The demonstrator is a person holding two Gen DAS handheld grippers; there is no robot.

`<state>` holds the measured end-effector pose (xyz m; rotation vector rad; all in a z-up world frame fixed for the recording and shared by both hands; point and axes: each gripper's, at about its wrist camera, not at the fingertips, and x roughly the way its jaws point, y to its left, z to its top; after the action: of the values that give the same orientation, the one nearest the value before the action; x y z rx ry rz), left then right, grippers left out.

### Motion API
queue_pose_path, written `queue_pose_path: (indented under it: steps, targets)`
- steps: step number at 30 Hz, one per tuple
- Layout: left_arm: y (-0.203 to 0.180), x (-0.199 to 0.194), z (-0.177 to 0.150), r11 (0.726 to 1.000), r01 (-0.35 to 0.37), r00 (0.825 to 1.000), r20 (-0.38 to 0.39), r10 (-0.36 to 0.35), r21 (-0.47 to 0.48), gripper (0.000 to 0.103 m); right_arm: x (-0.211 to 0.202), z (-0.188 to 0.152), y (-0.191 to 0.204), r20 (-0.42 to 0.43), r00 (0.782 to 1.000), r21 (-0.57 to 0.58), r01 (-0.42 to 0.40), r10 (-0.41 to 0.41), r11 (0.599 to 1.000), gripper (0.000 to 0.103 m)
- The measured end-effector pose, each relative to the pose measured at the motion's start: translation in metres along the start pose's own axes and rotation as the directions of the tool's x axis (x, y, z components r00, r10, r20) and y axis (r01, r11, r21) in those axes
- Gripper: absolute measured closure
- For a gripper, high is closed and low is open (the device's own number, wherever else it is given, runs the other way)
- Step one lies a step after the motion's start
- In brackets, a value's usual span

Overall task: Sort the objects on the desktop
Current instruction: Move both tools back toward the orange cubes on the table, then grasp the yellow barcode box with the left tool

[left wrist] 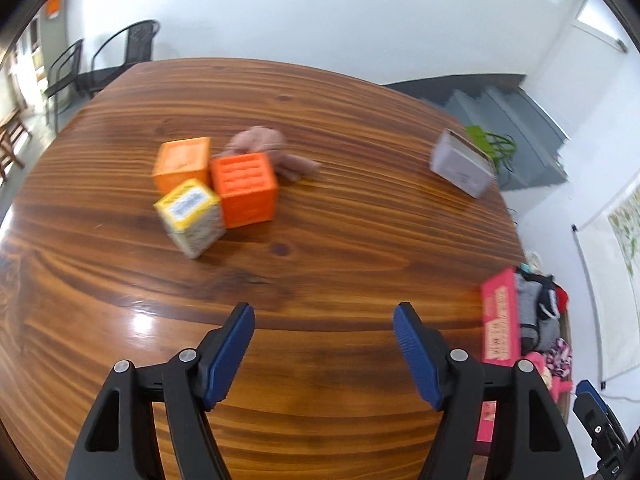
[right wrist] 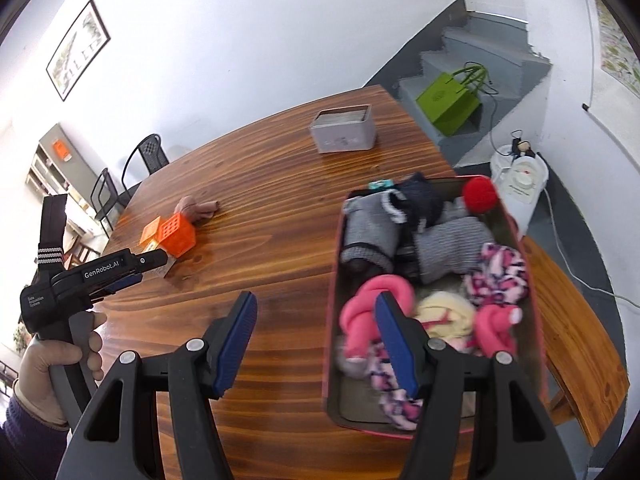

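Note:
On the wooden table (left wrist: 320, 240) stand two orange cubes (left wrist: 245, 189) (left wrist: 182, 163) and a yellow-white cube (left wrist: 191, 216), with a rolled brown sock (left wrist: 266, 148) behind them. My left gripper (left wrist: 324, 354) is open and empty, well short of the cubes. My right gripper (right wrist: 316, 344) is open and empty, over the left rim of a pink box (right wrist: 536, 320) full of rolled socks (right wrist: 372, 312). The orange cube (right wrist: 176, 234) and brown sock (right wrist: 196, 208) also show in the right wrist view, as does the left gripper (right wrist: 132, 268).
A grey tin box (left wrist: 460, 166) (right wrist: 344, 130) stands near the far right table edge. The pink box (left wrist: 500, 320) lies at the table's right edge. Black chairs (left wrist: 120, 56) stand beyond the table. A wooden bench (right wrist: 576, 344) and stairs with a green bag (right wrist: 450, 100) are to the right.

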<state>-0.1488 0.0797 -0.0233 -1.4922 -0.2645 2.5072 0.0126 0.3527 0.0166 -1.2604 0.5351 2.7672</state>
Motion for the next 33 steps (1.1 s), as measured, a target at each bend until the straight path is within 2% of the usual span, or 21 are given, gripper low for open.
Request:
queue_pose_path:
  steps: [6,13,18,27,28,29,33]
  targets:
    - [0.052,0.004,0.01,0.999,-0.042,0.999,0.002,0.042,-0.021,0.03,0.024,-0.006,0.034,-0.047,0.999,-0.01,-0.012,0.012,1.0,0.035]
    - [0.087,0.029,0.034,0.999,-0.018,1.0,0.013,0.018,0.036,0.03,0.043,-0.012,0.059,-0.078,0.997,0.006,0.015,-0.014,1.0,0.035]
    - [0.1,0.053,0.05,0.996,0.004,1.0,-0.001,-0.004,0.085,0.03,0.055,-0.016,0.075,-0.097,0.995,0.019,0.038,-0.036,0.999,0.035]
    - [0.101,0.088,0.063,0.972,0.098,0.994,-0.061,-0.086,0.212,0.03,0.078,-0.02,0.102,-0.129,0.989,0.033,0.077,-0.072,0.996,0.035]
    - [0.102,0.091,0.063,0.97,0.105,0.993,-0.071,-0.092,0.22,0.031,0.081,-0.02,0.105,-0.131,0.989,0.031,0.078,-0.074,0.996,0.035]
    - [0.102,0.093,0.063,0.968,0.11,0.993,-0.077,-0.095,0.225,0.047,0.084,-0.018,0.109,-0.13,0.989,0.026,0.078,-0.074,0.997,0.035]
    - [0.107,0.091,0.061,0.965,0.121,0.991,-0.08,-0.105,0.233,0.049,0.099,-0.008,0.128,-0.118,0.991,-0.006,0.069,-0.07,0.998,0.035]
